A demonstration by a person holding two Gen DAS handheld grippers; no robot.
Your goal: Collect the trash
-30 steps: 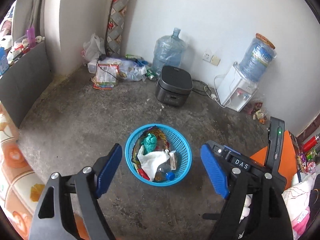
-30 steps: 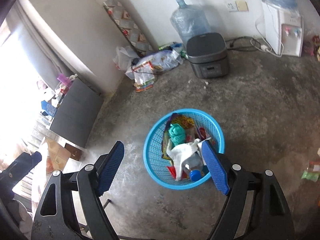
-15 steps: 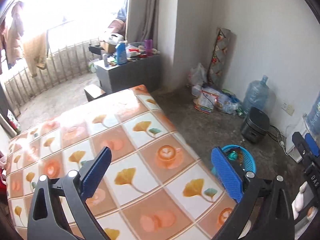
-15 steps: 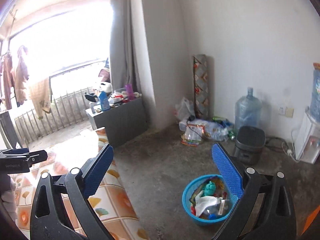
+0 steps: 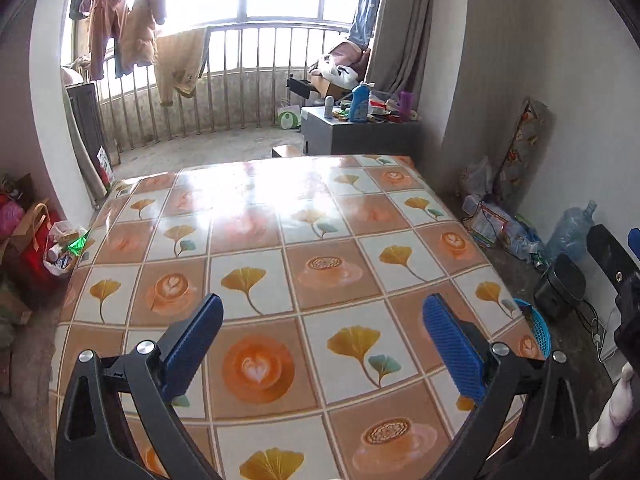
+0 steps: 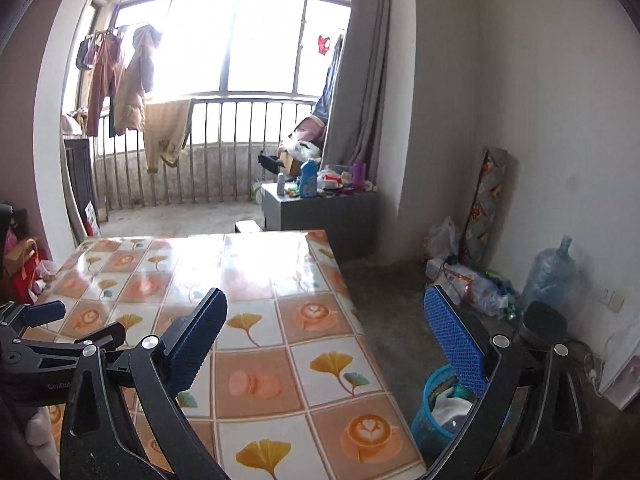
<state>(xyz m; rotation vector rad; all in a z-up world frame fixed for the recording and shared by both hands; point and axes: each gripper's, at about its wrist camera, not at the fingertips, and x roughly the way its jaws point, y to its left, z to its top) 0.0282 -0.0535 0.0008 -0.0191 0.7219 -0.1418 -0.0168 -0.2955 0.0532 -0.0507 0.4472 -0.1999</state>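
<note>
1. Both my grippers have swung up from the blue plastic mesh trash basket (image 6: pixel 430 412) to the glossy leaf-and-coffee-cup patterned table (image 5: pixel 280 264).
2. My left gripper (image 5: pixel 320 344) is spread wide, empty, over the tabletop.
3. My right gripper (image 6: pixel 324 344) gapes empty across the table's right edge.
4. That basket sits on bare concrete floor (image 6: pixel 396 312), just beside that edge.

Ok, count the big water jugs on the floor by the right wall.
1: a blue water jug stands against the wall, beyond the black cooker and right of the bag pile. The frame edge may hide others.
</note>
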